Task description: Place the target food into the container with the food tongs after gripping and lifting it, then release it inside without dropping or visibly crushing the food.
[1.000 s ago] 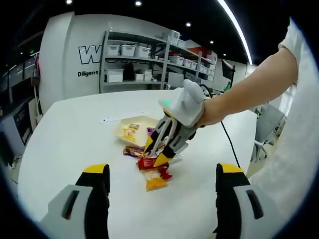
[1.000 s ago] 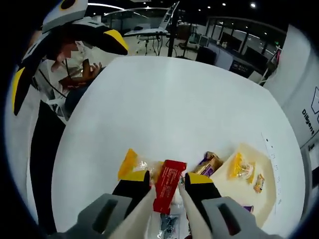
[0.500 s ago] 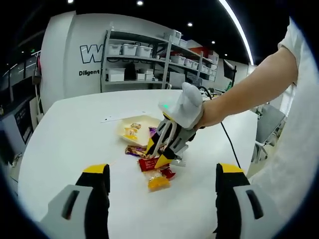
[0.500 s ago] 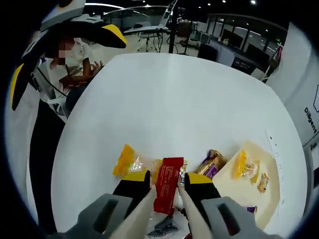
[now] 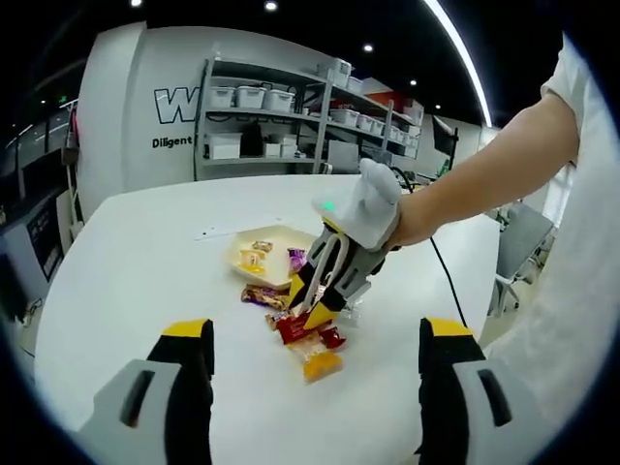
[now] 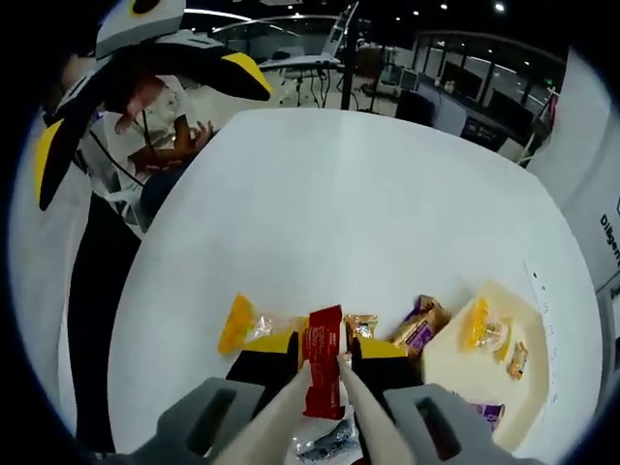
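White and round, the big table [image 5: 126, 281] sits in a dim hall with metal shelving of storage bins [image 5: 291, 107] along the far wall. On it the right gripper [image 6: 325, 373], carrying long pale food tongs [image 5: 325, 276], has its jaws pressed in on the tong arms, and the tong tips pinch a red foil snack packet [image 6: 323, 373]; in the left gripper view that packet [image 5: 294, 327] hangs just above the table, over the loose pile. The left gripper [image 5: 315, 407] waits low at the near edge, jaws spread wide and holding nothing.

So the grip and lift look done; I'd say the carry to the container and the release inside are still ahead.

That container is a shallow cream tray [image 6: 455, 373], near the pile. It already holds a yellow-wrapped sweet [image 6: 481, 329], a small orange-brown packet [image 6: 517, 358] and a purple one [image 6: 489, 414]. Loose on the table beside the tongs lie a yellow-and-clear wrapped snack [image 6: 247, 325], a brown and purple bar [image 6: 417, 325] touching the tray's edge, and a dark blue packet [image 6: 325, 444].
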Available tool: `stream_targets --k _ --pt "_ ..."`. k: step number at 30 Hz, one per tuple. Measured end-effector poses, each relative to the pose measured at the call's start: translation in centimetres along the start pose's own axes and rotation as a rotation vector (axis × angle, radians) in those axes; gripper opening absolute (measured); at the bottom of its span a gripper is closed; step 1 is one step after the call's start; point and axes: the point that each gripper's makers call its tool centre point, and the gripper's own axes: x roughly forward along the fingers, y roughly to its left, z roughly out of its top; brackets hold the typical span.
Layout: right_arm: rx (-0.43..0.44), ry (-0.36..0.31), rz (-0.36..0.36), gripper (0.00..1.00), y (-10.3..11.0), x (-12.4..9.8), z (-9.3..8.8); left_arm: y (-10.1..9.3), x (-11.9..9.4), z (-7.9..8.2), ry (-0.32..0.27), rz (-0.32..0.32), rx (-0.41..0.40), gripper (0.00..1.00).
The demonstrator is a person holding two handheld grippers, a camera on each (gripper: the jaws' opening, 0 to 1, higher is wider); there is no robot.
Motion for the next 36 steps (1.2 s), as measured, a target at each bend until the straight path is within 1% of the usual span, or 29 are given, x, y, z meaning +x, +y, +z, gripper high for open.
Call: stream_targets --k 3,5,11,16,17,28,33,36 --pt "-0.007 -0.004 0.002 0.15 0.2 -0.4 0.0 -0.4 0.2 0.2 0.001 -0.007 0.006 0.84" --pt "0.005 -0.011 0.005 0.15 0.2 -0.6 0.0 -0.4 0.2 0.2 0.001 -0.010 0.006 0.84" --pt "-0.003 -0.020 -0.018 0.15 -0.1 -1.6 0.1 -0.6 0.5 0.3 0.001 -0.022 0.014 0.84" --pt "-0.008 -0.033 -0.036 0.15 -0.6 -2.9 0.6 -0.9 0.9 0.5 -0.002 -0.033 0.017 0.84" --pt "-0.015 -0.032 -0.052 0.15 -1.0 -3.2 0.6 -1.1 1.0 0.6 -0.001 -0.036 0.019 0.84" --pt "-0.025 -0.048 -0.113 0.14 -3.4 -5.7 1.3 -1.5 1.8 1.3 -0.009 -0.058 0.034 0.84" --pt "-0.026 -0.043 -0.146 0.14 -5.2 -6.5 1.3 -1.5 1.8 1.2 -0.008 -0.060 0.035 0.84" --pt "-0.020 -0.046 -0.168 0.14 -6.7 -7.1 1.4 -1.5 1.7 1.2 -0.008 -0.057 0.033 0.84"
